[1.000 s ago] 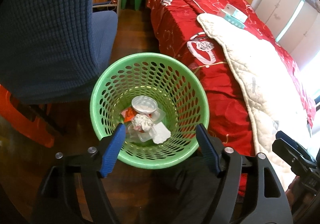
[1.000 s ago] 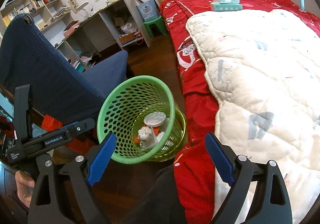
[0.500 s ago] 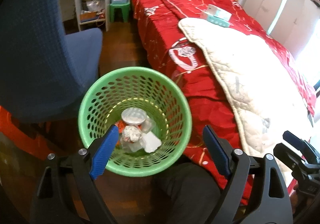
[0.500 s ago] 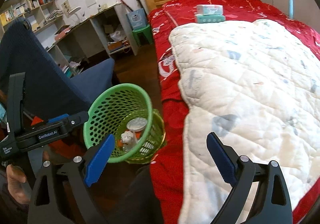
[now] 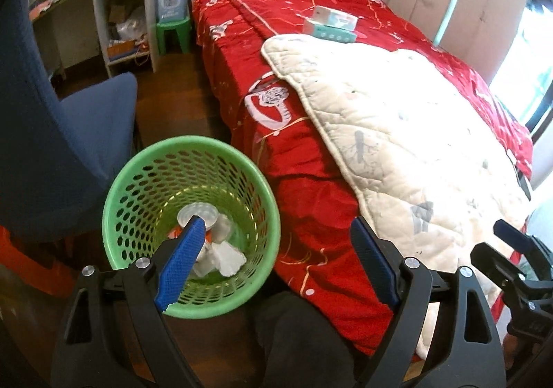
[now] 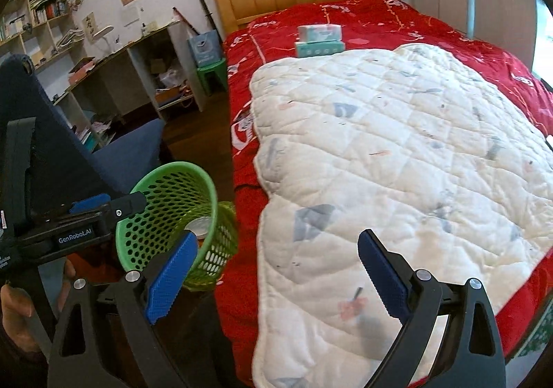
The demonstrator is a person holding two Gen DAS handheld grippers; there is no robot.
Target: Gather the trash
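Observation:
A green perforated basket stands on the floor beside the bed; it holds trash: a round white lid, crumpled paper and white scraps. It also shows in the right wrist view. My left gripper is open and empty, above and just right of the basket. My right gripper is open and empty over the bed's near edge. The left gripper's body shows in the right wrist view.
A bed with a red cover and a white quilt fills the right. Two tissue boxes lie near the headboard. A blue chair stands left of the basket. A desk, shelves and a green stool are farther back.
Both grippers have risen and tilted up toward the bed. The basket has slid lower left in both views. Both stay open and empty.

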